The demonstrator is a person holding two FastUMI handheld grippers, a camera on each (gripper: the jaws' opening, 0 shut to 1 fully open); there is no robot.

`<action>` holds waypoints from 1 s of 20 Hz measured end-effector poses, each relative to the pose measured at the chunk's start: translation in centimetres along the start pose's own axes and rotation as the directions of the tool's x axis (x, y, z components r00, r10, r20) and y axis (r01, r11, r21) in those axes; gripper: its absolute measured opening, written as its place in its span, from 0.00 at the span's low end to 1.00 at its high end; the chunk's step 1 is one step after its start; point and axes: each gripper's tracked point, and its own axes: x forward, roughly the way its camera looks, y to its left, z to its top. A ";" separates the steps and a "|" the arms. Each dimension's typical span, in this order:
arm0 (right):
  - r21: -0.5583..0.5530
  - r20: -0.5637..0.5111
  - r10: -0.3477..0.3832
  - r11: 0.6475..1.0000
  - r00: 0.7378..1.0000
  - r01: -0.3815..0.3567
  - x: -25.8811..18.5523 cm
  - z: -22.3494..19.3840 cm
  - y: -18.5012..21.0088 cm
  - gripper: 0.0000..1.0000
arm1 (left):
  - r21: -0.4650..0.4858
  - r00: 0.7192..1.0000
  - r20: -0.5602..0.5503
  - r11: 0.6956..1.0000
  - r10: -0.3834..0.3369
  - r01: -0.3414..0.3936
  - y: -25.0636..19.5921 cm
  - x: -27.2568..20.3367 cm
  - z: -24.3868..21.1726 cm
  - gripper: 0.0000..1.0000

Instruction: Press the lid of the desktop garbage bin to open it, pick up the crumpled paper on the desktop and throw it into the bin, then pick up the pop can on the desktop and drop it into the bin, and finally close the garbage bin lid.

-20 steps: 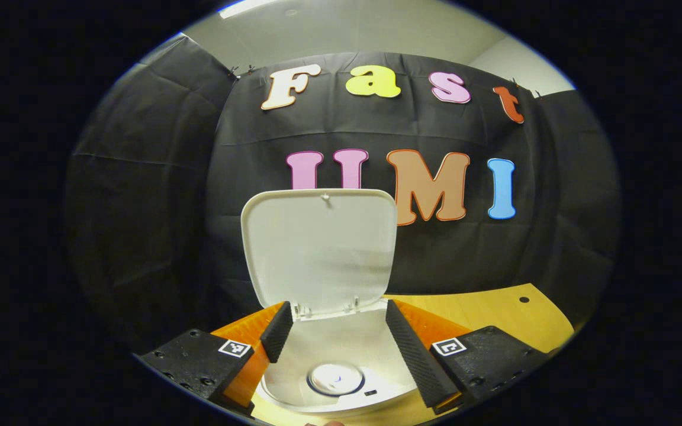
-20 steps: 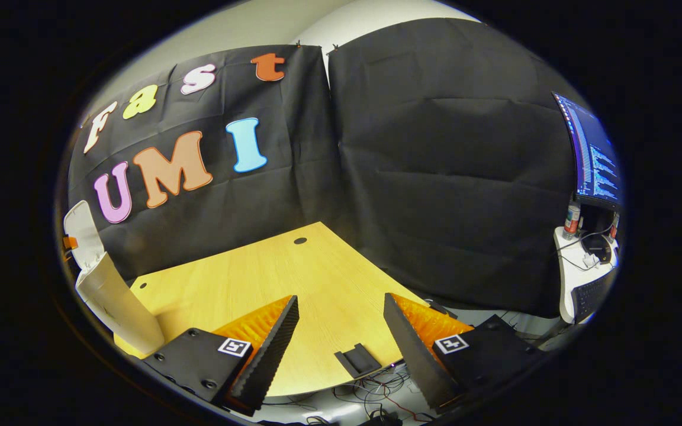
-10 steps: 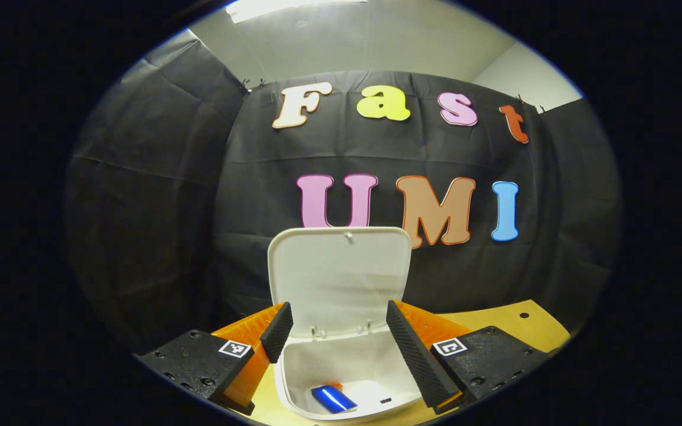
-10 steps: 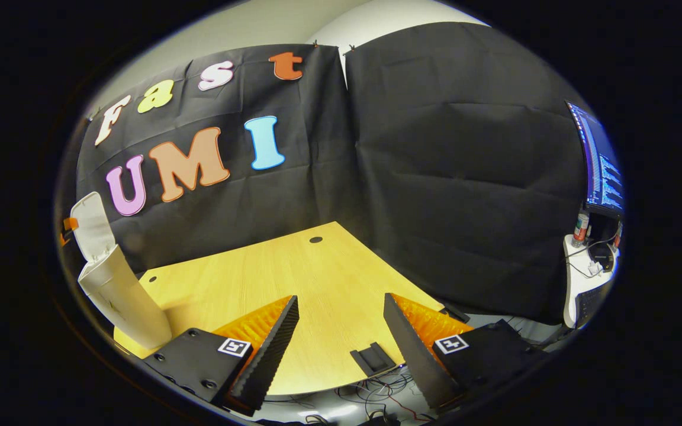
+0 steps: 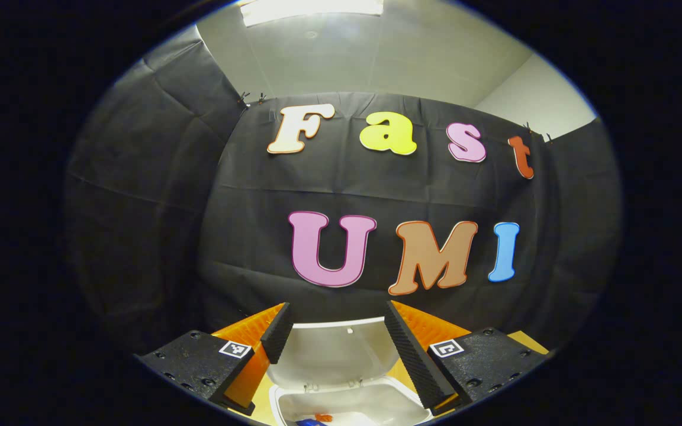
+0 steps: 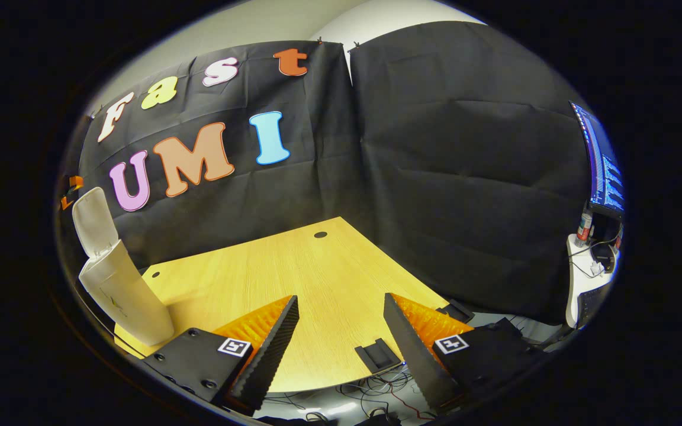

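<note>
Your left hand-held gripper (image 5: 335, 346) hangs above the white plastic desktop garbage bin (image 5: 350, 402) with its jaws spread and nothing between them. The bin sits directly below and ahead of it, between the two fingers, and the bin's white hinged lid (image 5: 332, 355) stands raised just beyond the fingertips. Down inside the bin's mouth, at the near edge of the left gripper view, you can make out a sliver of the blue pop can (image 5: 305, 422) with a small orange scrap beside it; the crumpled paper cannot be told apart from the pale interior.

Your right hand-held gripper (image 6: 341, 331) is also spread and holds nothing, hovering over the near edge of the light wooden bench (image 6: 293, 272). From it, the bin (image 6: 125, 296) stands far off to the left on the bench, upright, lid (image 6: 92, 222) tipped up and open. Just ahead of the right finger a small black bracket (image 6: 378, 355) sits at the bench edge, and cables (image 6: 370, 399) lie below it. Far to the right is a monitor (image 6: 604, 168) above a white side table (image 6: 584, 278).
</note>
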 end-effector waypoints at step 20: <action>0.008 -0.026 0.018 1.000 1.000 -0.018 1.5 -0.4 0.5 0.96 | 0.075 0.992 -0.121 0.997 0.043 -0.034 0.2 0.4 -5.2 0.94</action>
